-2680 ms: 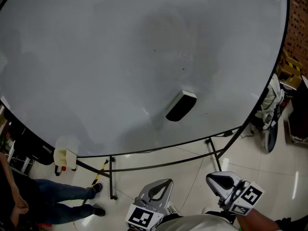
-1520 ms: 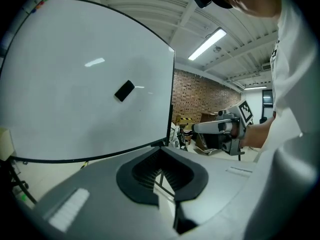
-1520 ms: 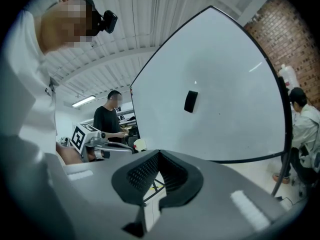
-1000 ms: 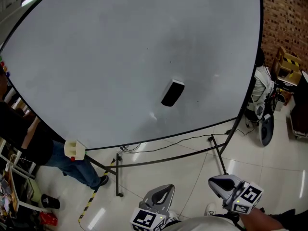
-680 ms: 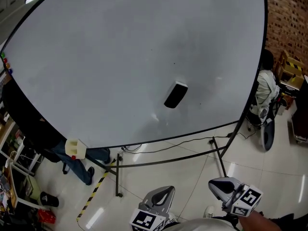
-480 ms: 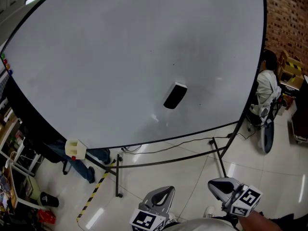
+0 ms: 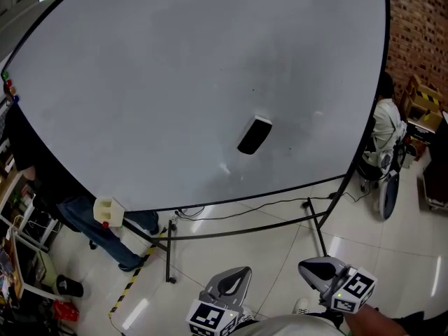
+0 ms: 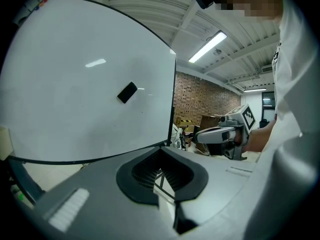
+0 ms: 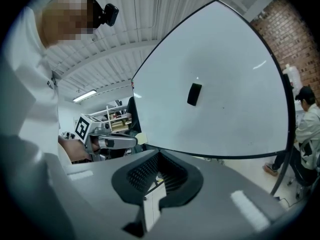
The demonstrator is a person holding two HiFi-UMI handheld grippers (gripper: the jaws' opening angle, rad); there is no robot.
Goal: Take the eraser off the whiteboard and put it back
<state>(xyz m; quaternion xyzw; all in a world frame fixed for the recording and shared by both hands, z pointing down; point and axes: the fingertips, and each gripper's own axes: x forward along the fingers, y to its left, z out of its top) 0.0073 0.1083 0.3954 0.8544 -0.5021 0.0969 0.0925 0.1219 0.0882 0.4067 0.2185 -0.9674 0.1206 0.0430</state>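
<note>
While eraser [image 7: 254, 135] clings to whiteboard [image 7: 140, 82], left tongs [image 7: 236, 274], right tongs [image 7: 311, 267] well below

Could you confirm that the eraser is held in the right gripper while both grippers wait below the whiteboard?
No: the head view shows the eraser stuck on the whiteboard, not in the right gripper; that and the left gripper do wait below it.
</note>
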